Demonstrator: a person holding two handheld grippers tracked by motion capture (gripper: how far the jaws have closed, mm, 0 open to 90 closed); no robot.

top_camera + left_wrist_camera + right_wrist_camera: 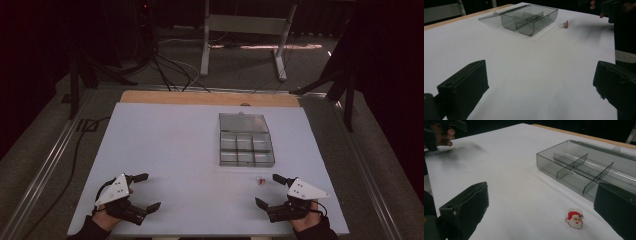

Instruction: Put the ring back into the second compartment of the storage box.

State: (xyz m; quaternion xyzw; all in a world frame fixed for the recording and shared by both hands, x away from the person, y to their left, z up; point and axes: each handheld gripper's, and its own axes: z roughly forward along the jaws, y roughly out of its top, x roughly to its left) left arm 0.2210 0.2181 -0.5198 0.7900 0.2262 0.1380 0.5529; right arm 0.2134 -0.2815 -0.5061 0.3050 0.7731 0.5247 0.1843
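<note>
A small red-and-white Santa figure (575, 219) lies on the white table sheet (165, 145), just in front of a clear grey compartment box (246, 139) whose lid lies flat behind it. In the high view the Santa figure (260, 180) sits a little left of my right gripper (267, 190), which is open with nothing between its jaws. My left gripper (148, 190) rests at the near left corner, open and holding nothing. From the left gripper view the box (529, 18) and the Santa figure (565, 24) lie far off across the sheet.
The box's compartments look empty. A wooden table edge (210, 98) runs along the far side. Beyond it stand a table frame (245, 35) and cables (172, 70) on the floor. Metal rails (45, 165) flank the table.
</note>
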